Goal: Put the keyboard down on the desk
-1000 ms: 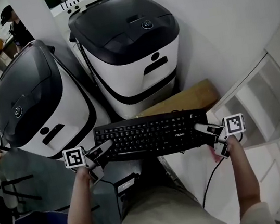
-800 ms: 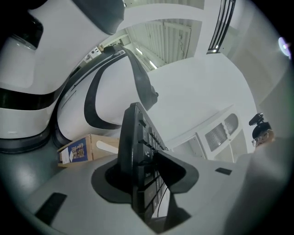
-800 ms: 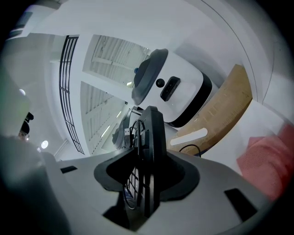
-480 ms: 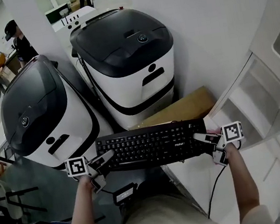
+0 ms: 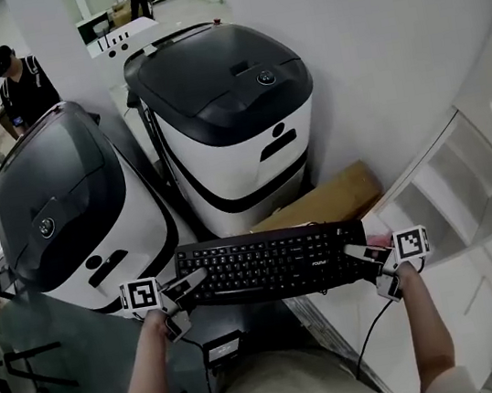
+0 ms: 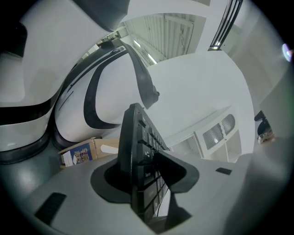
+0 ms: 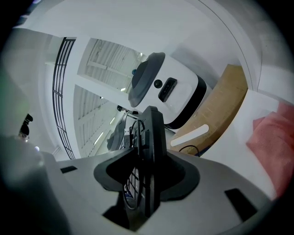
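A black keyboard (image 5: 271, 266) hangs level in the air in front of the person, keys up. My left gripper (image 5: 193, 284) is shut on its left end and my right gripper (image 5: 359, 258) is shut on its right end. The left gripper view has the keyboard (image 6: 137, 137) edge-on between the dark pads (image 6: 172, 174) of the left gripper (image 6: 144, 176). It also stands edge-on in the right gripper view, where the keyboard (image 7: 154, 133) is clamped by the right gripper (image 7: 147, 176). Its cable (image 5: 373, 342) trails down over the white desk (image 5: 470, 294) at the lower right.
Two big black-topped white machines (image 5: 226, 101) (image 5: 54, 212) stand just beyond the keyboard. A cardboard box (image 5: 326, 201) lies behind it and something pink (image 5: 379, 240) lies by the right gripper. White shelving (image 5: 465, 175) fills the right side. People (image 5: 17, 84) stand far back left.
The keyboard and both grippers sit a little lower in the head view than a second ago. Both grips look the same.
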The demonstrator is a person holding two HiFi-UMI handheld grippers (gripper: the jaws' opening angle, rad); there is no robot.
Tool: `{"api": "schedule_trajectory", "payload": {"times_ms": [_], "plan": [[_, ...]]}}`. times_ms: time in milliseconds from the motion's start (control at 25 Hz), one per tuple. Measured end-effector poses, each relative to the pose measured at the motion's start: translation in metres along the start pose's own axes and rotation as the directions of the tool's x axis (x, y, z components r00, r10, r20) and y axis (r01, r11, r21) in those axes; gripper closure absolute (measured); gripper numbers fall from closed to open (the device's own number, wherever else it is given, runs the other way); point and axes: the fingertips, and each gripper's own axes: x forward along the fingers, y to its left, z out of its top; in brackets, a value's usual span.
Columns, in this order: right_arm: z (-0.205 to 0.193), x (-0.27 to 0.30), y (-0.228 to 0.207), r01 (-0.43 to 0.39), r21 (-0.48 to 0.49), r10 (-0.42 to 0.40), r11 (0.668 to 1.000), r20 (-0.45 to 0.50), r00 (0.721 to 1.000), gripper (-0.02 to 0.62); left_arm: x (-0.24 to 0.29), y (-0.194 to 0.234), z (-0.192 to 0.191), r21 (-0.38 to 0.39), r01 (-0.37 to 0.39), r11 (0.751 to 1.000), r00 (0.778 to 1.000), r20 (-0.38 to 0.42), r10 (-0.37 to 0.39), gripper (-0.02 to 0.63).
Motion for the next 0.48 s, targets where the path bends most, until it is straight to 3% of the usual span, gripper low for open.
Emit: {"api": "schedule_trajectory", "payload": {"times_ms": [160, 480], "plan": [[-0.005, 0.019, 0.013, -0.051, 0.024, 0.051, 0.998, 0.026, 0.998, 0.417, -0.008, 0.022, 0.007, -0.002, -0.044, 0.999, 0.999, -0.03, 0.044, 0.421], [-0.013, 0.006, 0.017, 0.001, 0.031, -0.004, 1.0, 0.091, 0.996, 0.417, 0.009, 0.016, 0.016, -0.03, 0.048, 0.998, 0.996, -0.078, -0.051, 0.419]]}}
